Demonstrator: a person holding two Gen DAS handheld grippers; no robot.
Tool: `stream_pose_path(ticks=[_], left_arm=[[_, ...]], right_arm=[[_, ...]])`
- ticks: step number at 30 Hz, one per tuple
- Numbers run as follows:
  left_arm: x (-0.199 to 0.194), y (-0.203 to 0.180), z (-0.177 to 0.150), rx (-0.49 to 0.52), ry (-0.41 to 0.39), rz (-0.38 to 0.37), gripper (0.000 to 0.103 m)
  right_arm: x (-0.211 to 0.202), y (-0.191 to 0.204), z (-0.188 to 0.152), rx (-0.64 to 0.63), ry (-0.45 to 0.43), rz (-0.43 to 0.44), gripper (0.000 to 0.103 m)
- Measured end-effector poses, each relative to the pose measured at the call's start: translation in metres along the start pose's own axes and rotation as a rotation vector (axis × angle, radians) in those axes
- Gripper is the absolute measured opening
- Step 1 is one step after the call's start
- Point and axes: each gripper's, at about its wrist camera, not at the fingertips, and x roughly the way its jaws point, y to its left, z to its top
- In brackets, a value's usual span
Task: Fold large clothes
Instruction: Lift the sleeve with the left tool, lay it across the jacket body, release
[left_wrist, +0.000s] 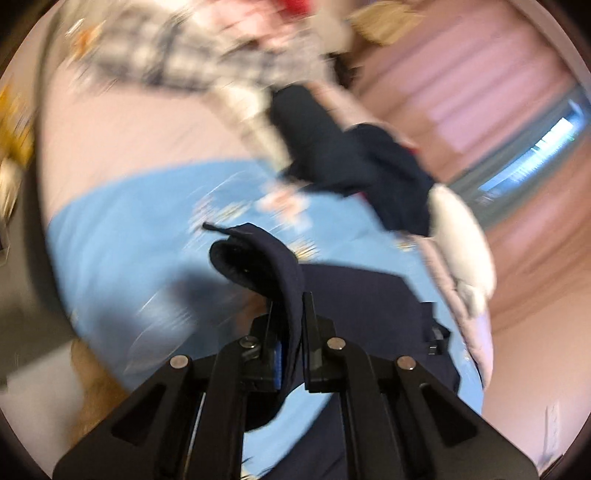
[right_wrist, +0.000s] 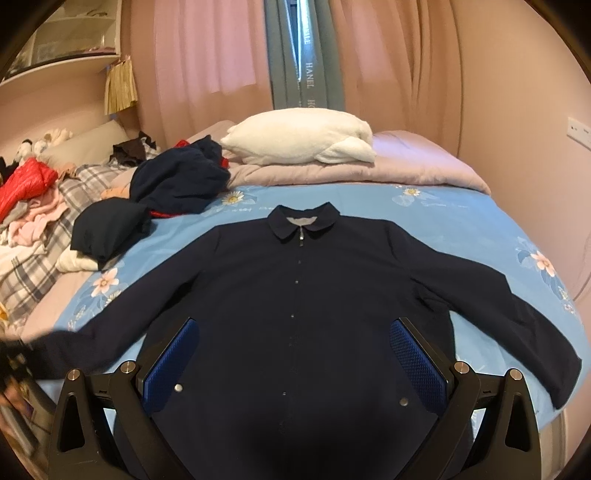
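One navy jacket (right_wrist: 295, 295) lies front-up on the blue floral sheet (right_wrist: 461, 214), zipped, collar at the far end, both sleeves spread out to either side. Two grippers are in view. The right gripper (right_wrist: 295, 354) hovers over the jacket's lower front, its two blue-padded fingers (right_wrist: 417, 365) standing wide apart with nothing between them; the zip line runs straight ahead between them, and two metal snaps show just inside the pads. Off to the left of those fingers, the far end of the jacket's sleeve blurs into a dark shape at the picture's edge.

The left gripper (left_wrist: 288, 332) has its jaws pinched narrow on a fold of navy cloth, the sleeve cuff (left_wrist: 255, 258), which arches up and over just beyond the fingertips; the gripper tilts downward toward the bed. This view is badly smeared by motion.

Beyond the right fingers, past the collar, one folded lilac quilt (right_wrist: 406, 166) crosses the bed with one white pillow (right_wrist: 295, 142) on top. Ahead and to the left sits one heap of dark navy clothes (right_wrist: 173, 184) showing red edges, then a plaid grey blanket (right_wrist: 44, 251) carrying a red padded garment (right_wrist: 26, 184) and pink pieces. Farthest off hang pink curtains (right_wrist: 207, 55) with a grey-blue strip at the gap between them.
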Motion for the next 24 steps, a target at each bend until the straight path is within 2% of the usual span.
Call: stream_pose_path(ticks=[5,8,10,15,19,24], left_arm=[[-0.012,-0.093,0.027,0.173,-0.056,-0.132,0.005],[-0.020,-0.149,0.026,0.297,-0.104,-0.184,0.005],[-0.025,-0.184,0.019,0.371,-0.108,-0.240,0.005],[-0.015,-0.260,-0.018,0.523,-0.036,-0.358,0.005],[0.000,-0.299,-0.058,0.603,0.053,-0.430,0.005],[0.022,-0.333,-0.105,0.661,0.166,-0.476,0.005]], right_arm=[[-0.010,-0.015,-0.002,0.044,-0.023,-0.026,0.103],[-0.016,-0.025,-0.003,0.072,-0.039,-0.049,0.103],[-0.019,-0.033,-0.004,0.096,-0.048,-0.062,0.103],[-0.025,-0.050,-0.005,0.135,-0.067,-0.093,0.103],[-0.028,-0.065,-0.008,0.169,-0.071,-0.120,0.103],[-0.030,-0.083,-0.014,0.208,-0.072,-0.157,0.103]])
